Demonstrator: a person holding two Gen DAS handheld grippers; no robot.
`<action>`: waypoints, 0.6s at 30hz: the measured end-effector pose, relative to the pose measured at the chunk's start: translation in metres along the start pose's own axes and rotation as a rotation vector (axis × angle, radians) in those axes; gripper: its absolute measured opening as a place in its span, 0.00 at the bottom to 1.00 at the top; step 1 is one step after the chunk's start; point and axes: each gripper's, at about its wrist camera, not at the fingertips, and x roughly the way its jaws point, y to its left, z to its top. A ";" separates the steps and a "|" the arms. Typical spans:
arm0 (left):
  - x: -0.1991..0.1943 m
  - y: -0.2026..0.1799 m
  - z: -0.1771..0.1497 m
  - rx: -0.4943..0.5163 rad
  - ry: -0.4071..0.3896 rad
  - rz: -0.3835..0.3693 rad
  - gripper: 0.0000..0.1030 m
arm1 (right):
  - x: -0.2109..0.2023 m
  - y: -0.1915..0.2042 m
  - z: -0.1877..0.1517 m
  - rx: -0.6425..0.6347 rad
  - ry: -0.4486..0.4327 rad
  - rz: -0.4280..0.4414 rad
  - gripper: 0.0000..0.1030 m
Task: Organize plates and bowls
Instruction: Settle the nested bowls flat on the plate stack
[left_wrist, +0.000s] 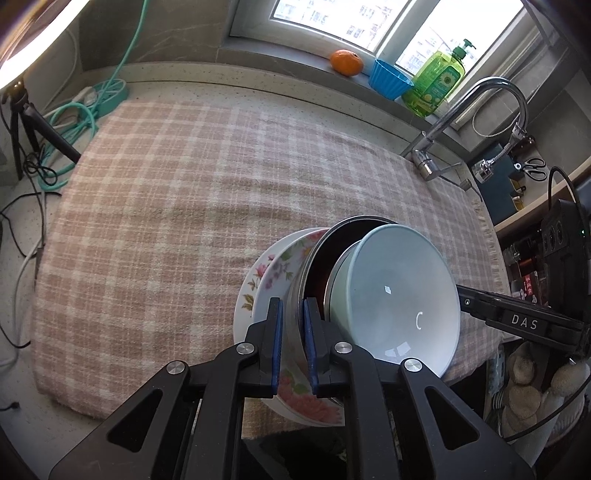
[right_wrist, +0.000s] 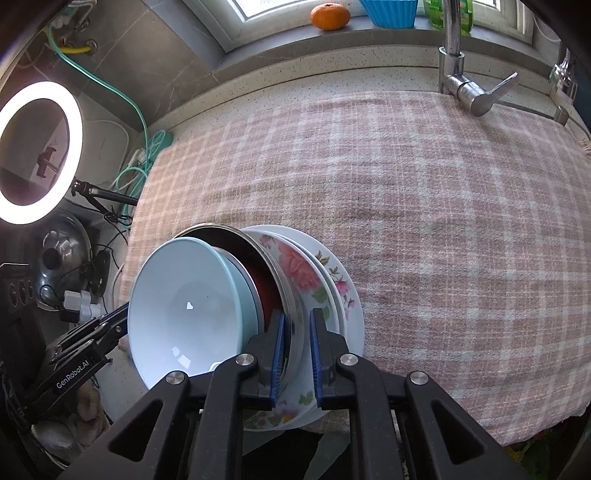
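A nested stack is held tilted above the checked cloth: a pale blue bowl (left_wrist: 395, 295) inside a metal bowl (left_wrist: 295, 317) with a dark red inside, on floral plates (left_wrist: 266, 273). My left gripper (left_wrist: 293, 343) is shut on the stack's edge, one finger inside the metal bowl's wall and one on the far side of the floral plates. My right gripper (right_wrist: 297, 354) is shut on the opposite edge, one finger inside the metal bowl (right_wrist: 288, 291) and one behind the floral plates (right_wrist: 310, 273). The blue bowl (right_wrist: 184, 306) shows at left.
A pink checked cloth (left_wrist: 184, 192) covers the counter. A faucet (left_wrist: 480, 107) stands at the back right. On the sill are an orange (left_wrist: 346, 62), a blue cup (left_wrist: 389, 79) and a green soap bottle (left_wrist: 437, 83). A ring light (right_wrist: 37, 151) and cables (left_wrist: 74, 122) are at left.
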 end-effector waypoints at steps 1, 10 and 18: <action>-0.001 0.000 0.000 0.006 -0.002 0.001 0.12 | -0.001 0.000 -0.001 -0.003 -0.008 -0.005 0.15; -0.011 0.010 0.006 0.042 -0.035 0.019 0.18 | -0.025 0.004 -0.003 -0.006 -0.125 -0.081 0.16; -0.023 0.023 0.012 0.064 -0.061 0.001 0.18 | -0.048 0.005 -0.012 0.012 -0.240 -0.183 0.16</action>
